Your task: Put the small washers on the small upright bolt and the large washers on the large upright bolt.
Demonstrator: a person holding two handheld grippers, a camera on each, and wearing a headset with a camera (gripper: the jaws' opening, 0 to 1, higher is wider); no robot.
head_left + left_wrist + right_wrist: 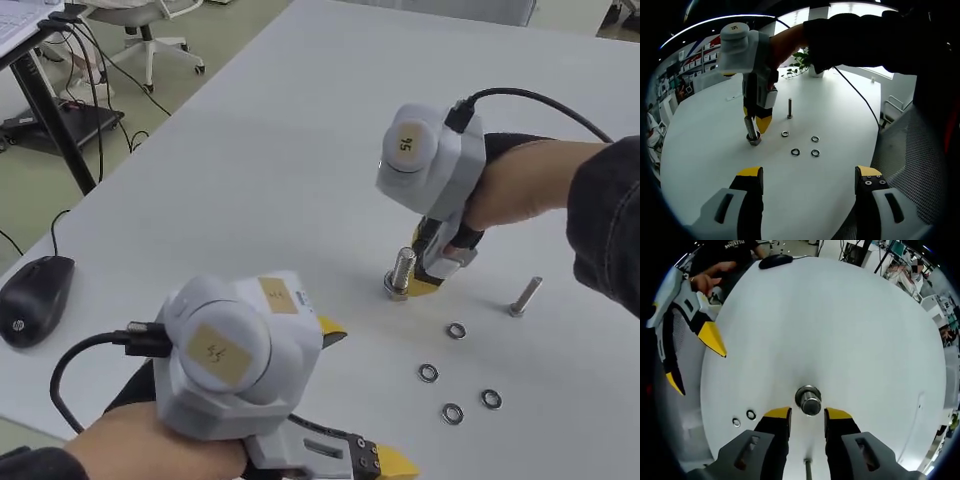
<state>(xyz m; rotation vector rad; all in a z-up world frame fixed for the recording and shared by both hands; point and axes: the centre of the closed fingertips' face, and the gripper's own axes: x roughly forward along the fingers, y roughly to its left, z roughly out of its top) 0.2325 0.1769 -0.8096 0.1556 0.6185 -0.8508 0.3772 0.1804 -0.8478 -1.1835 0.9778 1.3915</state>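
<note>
The large bolt (401, 268) stands on its head near the middle of the white table (300, 150). The right gripper (432, 280) points down just beside it. In the right gripper view the yellow-tipped jaws stand a little apart with nothing between them, and the bolt's top sits just ahead of the tips. The small bolt (526, 295) stands upright farther to the right, apart from the large one. Four washers (456, 330) lie flat and loose on the table between and in front of the two bolts — none is on a bolt. The left gripper (809, 172) hangs over the near edge, jaws spread wide and empty. A computer mouse (35, 295) rests at the table's left edge.
</note>
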